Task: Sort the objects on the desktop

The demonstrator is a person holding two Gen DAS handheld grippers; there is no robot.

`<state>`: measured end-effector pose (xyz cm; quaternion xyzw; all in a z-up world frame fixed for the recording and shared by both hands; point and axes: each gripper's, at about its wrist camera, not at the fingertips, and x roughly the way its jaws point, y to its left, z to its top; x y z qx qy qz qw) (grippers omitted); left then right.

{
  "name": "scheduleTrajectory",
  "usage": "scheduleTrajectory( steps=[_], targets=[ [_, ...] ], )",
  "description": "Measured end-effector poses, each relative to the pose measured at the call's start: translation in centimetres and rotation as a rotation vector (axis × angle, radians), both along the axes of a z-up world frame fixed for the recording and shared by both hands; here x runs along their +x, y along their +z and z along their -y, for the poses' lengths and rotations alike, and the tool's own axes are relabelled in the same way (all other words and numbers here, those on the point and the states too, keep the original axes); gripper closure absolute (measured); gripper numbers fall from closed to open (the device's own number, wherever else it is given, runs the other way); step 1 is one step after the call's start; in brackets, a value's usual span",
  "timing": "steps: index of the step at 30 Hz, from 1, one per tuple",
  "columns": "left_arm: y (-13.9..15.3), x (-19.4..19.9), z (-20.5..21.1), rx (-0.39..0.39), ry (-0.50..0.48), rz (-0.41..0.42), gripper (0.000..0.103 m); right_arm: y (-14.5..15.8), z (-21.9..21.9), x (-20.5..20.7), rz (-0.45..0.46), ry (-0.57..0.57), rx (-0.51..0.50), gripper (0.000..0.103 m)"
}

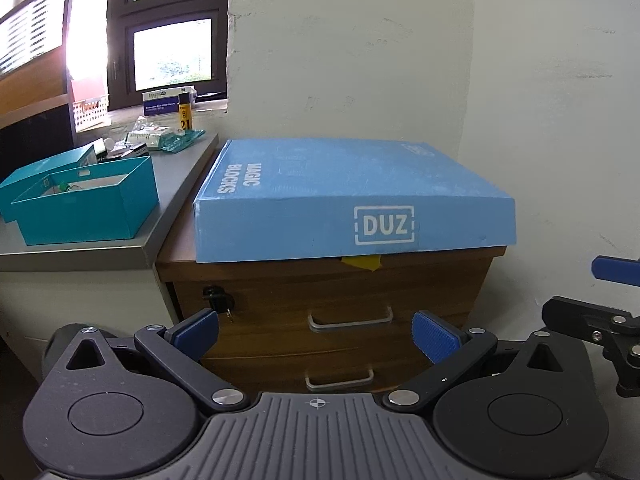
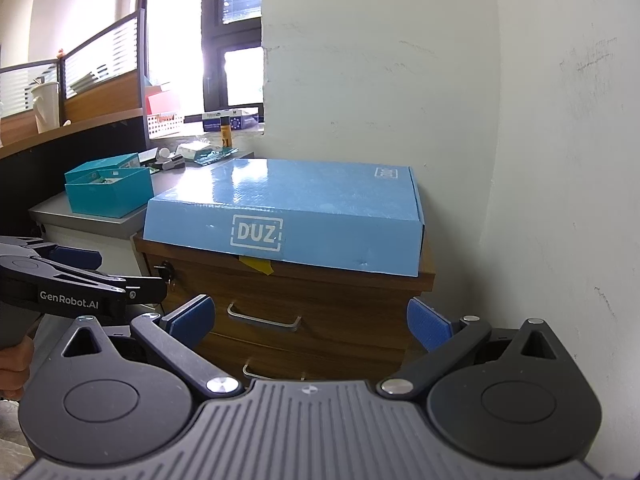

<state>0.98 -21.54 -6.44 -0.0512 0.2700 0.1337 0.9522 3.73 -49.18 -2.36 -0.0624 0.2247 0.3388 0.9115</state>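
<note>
Left gripper [image 1: 316, 334] and right gripper [image 2: 311, 322] were spread wide, empty; risk: blue box [image 1: 352, 196] overhung cabinet [image 1: 320, 320], nudge could tip it.

Both wrist views facing blue box [image 1: 352, 196]

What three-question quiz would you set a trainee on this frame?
1. True or false: the blue DUZ box rests on the wooden drawer cabinet.
2. What state are the left gripper and right gripper in? A) both open B) both shut C) one holding a box
3. Fill in: the open teal box sits on the ___ desk.

Key: 1 true; 2 A; 3 grey.
</note>
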Motion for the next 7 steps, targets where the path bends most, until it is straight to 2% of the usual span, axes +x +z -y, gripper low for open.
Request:
scheduleTrajectory(
  steps=[7],
  targets=[
    [-0.01,-0.02,0.27,0.016,-0.009,0.0,0.0,0.0,-0.13,-0.07,0.001,0.0,0.002,0.0]
  ],
)
